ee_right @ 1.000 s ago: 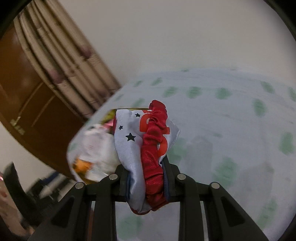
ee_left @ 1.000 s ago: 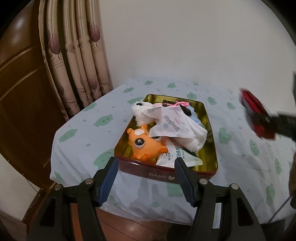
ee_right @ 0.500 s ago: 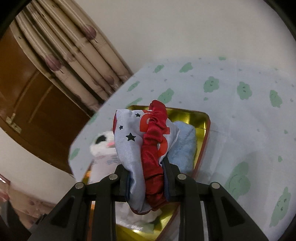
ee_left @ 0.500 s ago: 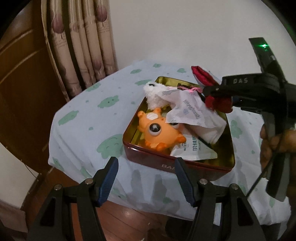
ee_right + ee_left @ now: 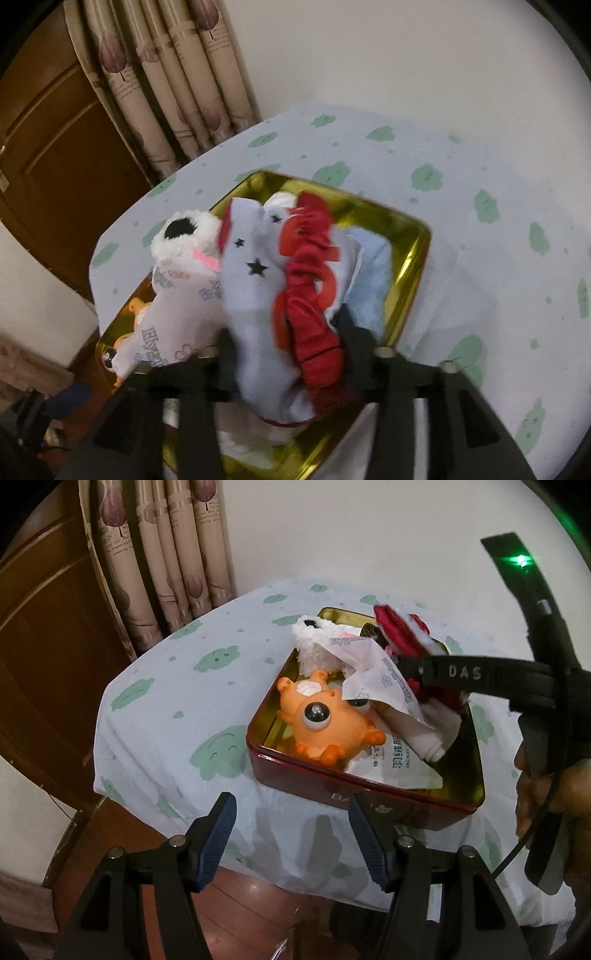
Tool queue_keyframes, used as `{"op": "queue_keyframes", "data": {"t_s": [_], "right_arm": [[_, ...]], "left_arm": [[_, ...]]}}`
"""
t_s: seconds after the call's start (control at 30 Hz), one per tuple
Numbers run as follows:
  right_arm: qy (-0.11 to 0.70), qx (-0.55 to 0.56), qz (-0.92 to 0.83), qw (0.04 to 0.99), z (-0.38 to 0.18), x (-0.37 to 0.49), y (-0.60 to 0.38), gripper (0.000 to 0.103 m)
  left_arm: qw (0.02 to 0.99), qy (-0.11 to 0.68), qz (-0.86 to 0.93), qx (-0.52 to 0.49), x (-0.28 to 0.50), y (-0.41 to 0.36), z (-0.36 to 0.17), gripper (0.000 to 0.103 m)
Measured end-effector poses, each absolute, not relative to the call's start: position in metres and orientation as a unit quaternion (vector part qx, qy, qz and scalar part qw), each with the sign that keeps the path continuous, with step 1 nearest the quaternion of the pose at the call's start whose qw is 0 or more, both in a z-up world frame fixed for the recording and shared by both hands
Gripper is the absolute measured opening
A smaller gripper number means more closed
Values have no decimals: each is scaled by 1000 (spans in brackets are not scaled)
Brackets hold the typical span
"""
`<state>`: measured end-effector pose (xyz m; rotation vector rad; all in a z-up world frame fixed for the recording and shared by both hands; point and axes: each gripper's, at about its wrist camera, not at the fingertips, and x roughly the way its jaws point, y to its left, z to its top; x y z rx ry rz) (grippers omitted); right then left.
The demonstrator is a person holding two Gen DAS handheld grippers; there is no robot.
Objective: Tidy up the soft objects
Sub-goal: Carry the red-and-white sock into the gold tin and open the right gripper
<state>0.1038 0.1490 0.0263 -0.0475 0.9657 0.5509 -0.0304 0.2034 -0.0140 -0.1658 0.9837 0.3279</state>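
**Last soft bundle hangs over an already crowded tin**

The left gripper (image 5: 291, 834) waits off the near edge of the table (image 5: 177, 716), its blue-padded jaws spread wide with nothing between them, pointing at the near wall of the red tin (image 5: 332, 775). The tin sits on the cloud-print cloth toward the table's near edge, its gold inside mostly covered. Along its left side lies an orange big-eyed toy (image 5: 325, 731). Behind that, at the far left corner, is a white plush (image 5: 314, 646), and a printed tissue pack (image 5: 380, 679) is draped across the middle. A second white packet (image 5: 399, 764) lies flat against the near wall, with a white tube-like item (image 5: 428, 738) beside it. A pale blue cloth (image 5: 369, 273) fills the far right part.

Over that right side, the right gripper (image 5: 291, 354) is clamped on a rolled bundle (image 5: 266, 295) of star-print blue fabric wrapped with a red scrunchie (image 5: 314, 295). The bundle's long axis runs forward along the fingers and out over the tin's centre. It hangs directly above the tin's contents, not beside the tin; whether it touches them cannot be told from either view.

The right gripper is plainly the nearer tool and the one in play. The coming move looks like a short drop and release. The open space lies at the tin's near right corner, where bare gold floor shows. With the pile already heaped above the rim at the far end, a release there could let the bundle roll out over the wall.
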Motion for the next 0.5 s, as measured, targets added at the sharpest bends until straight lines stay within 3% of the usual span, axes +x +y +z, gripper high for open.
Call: {"op": "queue_keyframes", "data": {"t_s": [0.07,0.2,0.3,0.5], "right_arm": [[449,-26,257,855,30,102,148,69],[423,-20,267,866,43,95,144,72],[396,-2,279,875,55,88,135,83],[344,82,302,885,79,71,94,83]], "left_arm": [[866,469,157,-80,-30,203,-14,65],[864,471,158,-79,-30,204,-15,65],[863,473,158,-81,-29,205,-15,65],[863,471,158,-91,-31,207,-13,65]]}}
